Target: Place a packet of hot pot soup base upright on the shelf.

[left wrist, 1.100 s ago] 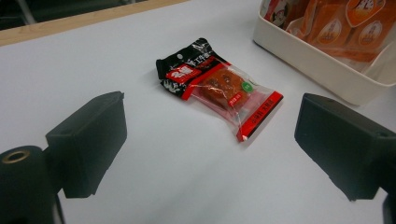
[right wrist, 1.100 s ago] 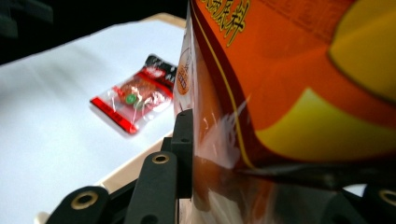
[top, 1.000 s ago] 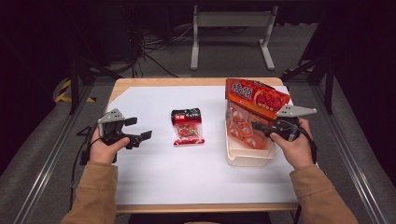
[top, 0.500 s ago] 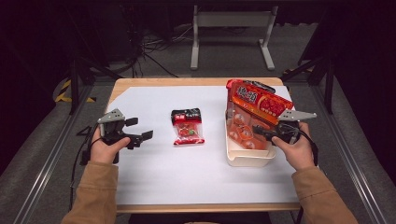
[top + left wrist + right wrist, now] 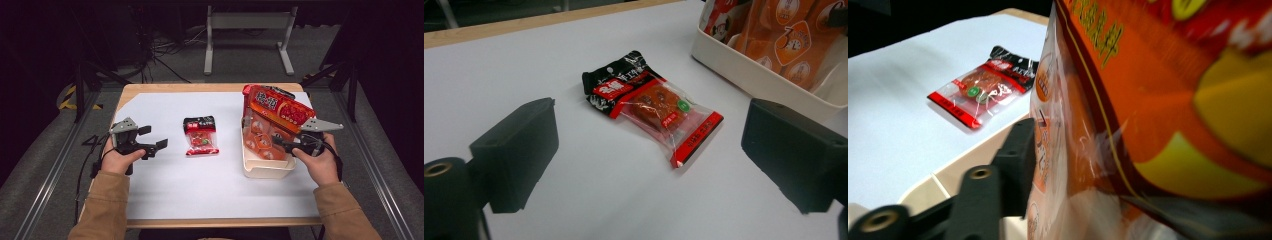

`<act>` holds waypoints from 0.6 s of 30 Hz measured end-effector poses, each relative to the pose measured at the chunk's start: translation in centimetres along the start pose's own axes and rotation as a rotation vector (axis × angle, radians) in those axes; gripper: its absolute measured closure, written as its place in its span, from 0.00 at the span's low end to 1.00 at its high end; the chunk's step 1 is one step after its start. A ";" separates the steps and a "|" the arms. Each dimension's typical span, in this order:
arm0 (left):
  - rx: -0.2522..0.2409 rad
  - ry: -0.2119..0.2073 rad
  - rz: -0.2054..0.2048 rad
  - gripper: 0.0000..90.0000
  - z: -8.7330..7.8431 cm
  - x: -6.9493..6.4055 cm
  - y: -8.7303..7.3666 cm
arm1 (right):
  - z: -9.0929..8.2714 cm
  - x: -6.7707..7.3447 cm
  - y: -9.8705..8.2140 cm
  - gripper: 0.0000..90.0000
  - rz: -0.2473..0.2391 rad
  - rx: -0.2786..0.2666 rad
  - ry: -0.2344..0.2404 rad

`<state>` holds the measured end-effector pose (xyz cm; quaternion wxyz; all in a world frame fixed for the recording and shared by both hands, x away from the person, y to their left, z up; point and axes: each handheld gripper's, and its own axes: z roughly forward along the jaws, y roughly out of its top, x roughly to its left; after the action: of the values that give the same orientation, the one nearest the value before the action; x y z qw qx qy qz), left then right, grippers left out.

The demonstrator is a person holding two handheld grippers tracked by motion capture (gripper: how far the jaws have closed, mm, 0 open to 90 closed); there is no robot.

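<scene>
At the right of the high view, my right gripper (image 5: 280, 145) sits at the large orange-red bag (image 5: 277, 106), which stands tilted in the cream tub (image 5: 265, 171) with its top leaning toward the upper left of the frame. The jaws have just been opening. In the right gripper view the bag's clear film lies between them, the left jaw stands a little off it, and the other jaw is hidden behind the bag, so I judge the grip released or nearly so.

At the left of the high view, my left gripper (image 5: 152, 139) hangs wide open over the white sheet (image 5: 165, 195), empty. In its own view the small red-and-black packet (image 5: 651, 102) lies flat between the jaws but farther off, near the middle of the frame, with the tub's wall at the upper right.

The risk, as I read it: the big bag is propped, not lying, and with my hold slackening it may topple out over the tub's rim toward the centre of the table. If I draw the right gripper back carelessly, a jaw could snag the film and drag the bag or tip the light tub. On the left, the small packet is thin and flat on a smooth sheet; jaws closing on it may slide it away or pinch only a corner of the wrapper.
</scene>
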<state>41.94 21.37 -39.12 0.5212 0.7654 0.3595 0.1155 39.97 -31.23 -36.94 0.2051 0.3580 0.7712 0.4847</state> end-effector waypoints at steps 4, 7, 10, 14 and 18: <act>0.001 0.000 0.011 0.16 0.2 -0.2 0.0 | -0.8 0.2 0.2 0.42 0.012 -0.024 -0.023; 0.002 -0.009 0.010 0.21 0.3 -0.3 0.1 | -2.0 0.2 0.6 0.36 0.011 -0.045 -0.062; -0.001 -0.016 0.018 0.24 0.5 -0.5 0.3 | -2.8 0.1 0.7 0.34 0.010 -0.054 -0.086; 0.001 -0.025 0.022 0.25 0.8 -0.7 0.5 | -4.0 0.1 0.6 0.31 0.009 -0.060 -0.121; 0.009 -0.026 0.035 0.27 1.1 -0.8 0.6 | -5.1 0.2 0.3 0.30 0.017 -0.061 -0.146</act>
<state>42.23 19.89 -38.86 0.5200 0.7755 0.3397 0.1133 36.56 -34.10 -34.33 0.2675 0.3925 0.7360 0.4823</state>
